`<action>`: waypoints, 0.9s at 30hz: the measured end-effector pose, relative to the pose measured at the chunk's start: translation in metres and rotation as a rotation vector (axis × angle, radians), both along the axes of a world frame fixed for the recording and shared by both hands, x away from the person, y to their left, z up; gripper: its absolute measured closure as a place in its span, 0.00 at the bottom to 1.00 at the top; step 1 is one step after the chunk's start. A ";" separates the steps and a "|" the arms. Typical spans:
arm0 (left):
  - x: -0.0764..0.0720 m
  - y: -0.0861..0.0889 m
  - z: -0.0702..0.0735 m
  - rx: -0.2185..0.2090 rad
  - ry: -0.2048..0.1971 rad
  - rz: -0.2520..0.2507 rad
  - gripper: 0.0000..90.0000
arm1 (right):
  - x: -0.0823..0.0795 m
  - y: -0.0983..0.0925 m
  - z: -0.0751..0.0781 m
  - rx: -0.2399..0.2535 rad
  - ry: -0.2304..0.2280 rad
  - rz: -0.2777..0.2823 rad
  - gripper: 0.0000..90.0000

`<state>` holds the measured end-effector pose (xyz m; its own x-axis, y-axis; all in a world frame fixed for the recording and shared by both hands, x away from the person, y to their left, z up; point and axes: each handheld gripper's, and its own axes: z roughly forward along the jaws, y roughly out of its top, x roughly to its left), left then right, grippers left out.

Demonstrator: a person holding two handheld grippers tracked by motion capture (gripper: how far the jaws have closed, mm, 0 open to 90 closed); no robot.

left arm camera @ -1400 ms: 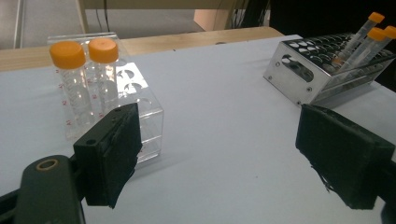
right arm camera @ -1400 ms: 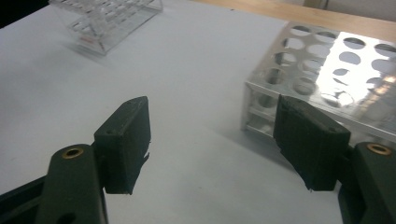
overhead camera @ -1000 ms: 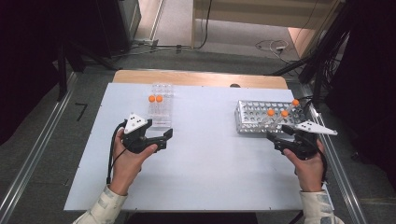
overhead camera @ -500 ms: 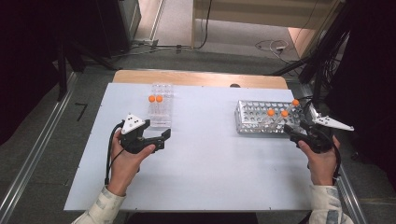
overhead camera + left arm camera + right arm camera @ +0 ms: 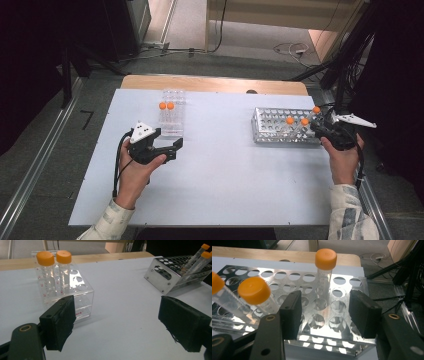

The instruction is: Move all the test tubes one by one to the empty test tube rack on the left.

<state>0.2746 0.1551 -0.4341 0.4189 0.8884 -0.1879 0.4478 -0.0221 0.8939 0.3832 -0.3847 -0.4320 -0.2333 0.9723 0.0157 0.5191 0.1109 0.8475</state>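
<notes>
The clear acrylic tube rack [image 5: 75, 293] carries red lettering on its front lip that seems to end in "ark"; the rest is hidden behind a jaw. Red scale marks on its two orange-capped clear tubes [image 5: 53, 272] are too small to read.

That rack stands at ten o'clock on the white desk [image 5: 225, 170], near the far edge. The perforated shiny metal rack [image 5: 285, 127] sits at two o'clock, close to the right edge. Bare desk lies between them and along the near edge.

Three orange-capped tubes stand in the metal rack: two leaning and one upright tube [image 5: 324, 272].

The left gripper [image 5: 167, 150] hovers just at six o'clock of the clear rack, jaws wide and empty. The right gripper [image 5: 324, 312] has just been narrowing, jaws flanking the upright tube without touching it.
</notes>
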 end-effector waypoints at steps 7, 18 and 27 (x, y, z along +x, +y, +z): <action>0.000 0.000 0.000 0.002 0.002 0.002 0.16 | 0.019 0.001 0.001 -0.012 0.001 0.014 0.60; 0.001 0.000 -0.002 0.002 0.007 -0.003 0.16 | 0.033 0.008 -0.005 -0.006 -0.004 0.029 0.70; 0.002 0.001 -0.002 0.000 0.007 0.000 0.16 | 0.041 0.008 -0.011 0.002 0.003 0.027 0.79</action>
